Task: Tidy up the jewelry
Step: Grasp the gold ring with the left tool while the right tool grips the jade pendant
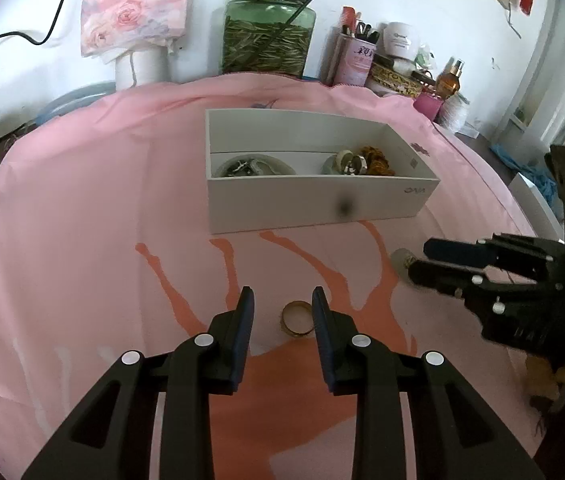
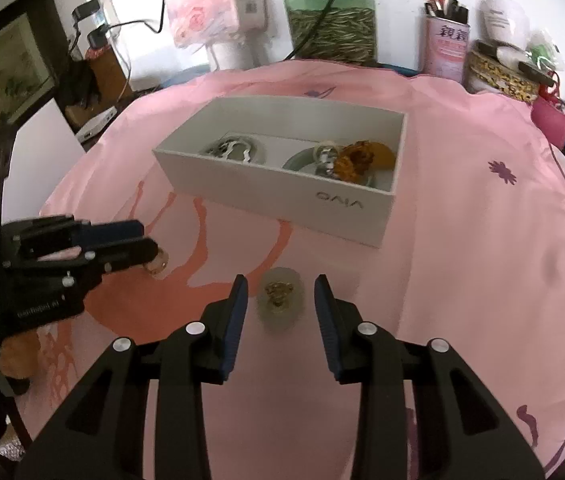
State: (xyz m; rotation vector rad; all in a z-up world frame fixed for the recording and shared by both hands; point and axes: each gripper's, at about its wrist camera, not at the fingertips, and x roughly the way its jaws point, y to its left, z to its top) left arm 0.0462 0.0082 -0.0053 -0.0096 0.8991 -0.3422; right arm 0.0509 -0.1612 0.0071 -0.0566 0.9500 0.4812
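A white open box (image 1: pixel 314 200) (image 2: pixel 282 196) sits on the pink cloth and holds two small dishes with silver and gold-brown jewelry. A gold ring (image 1: pixel 296 317) lies on the cloth between the fingers of my open left gripper (image 1: pixel 282 312); it also shows in the right wrist view (image 2: pixel 158 266), partly hidden by the left gripper. A small clear dish with a gold piece (image 2: pixel 280 298) lies between the fingers of my open right gripper (image 2: pixel 281 300); in the left wrist view it (image 1: pixel 400 260) peeks out beyond the right gripper (image 1: pixel 420 258).
The pink cloth (image 1: pixel 82 220) covers a round table. At the back stand a green glass jar (image 1: pixel 268 36), a pink tin of combs (image 1: pixel 354 58), cosmetics bottles (image 1: pixel 450 78) and a floral bag (image 1: pixel 134 4). Cables hang at the left.
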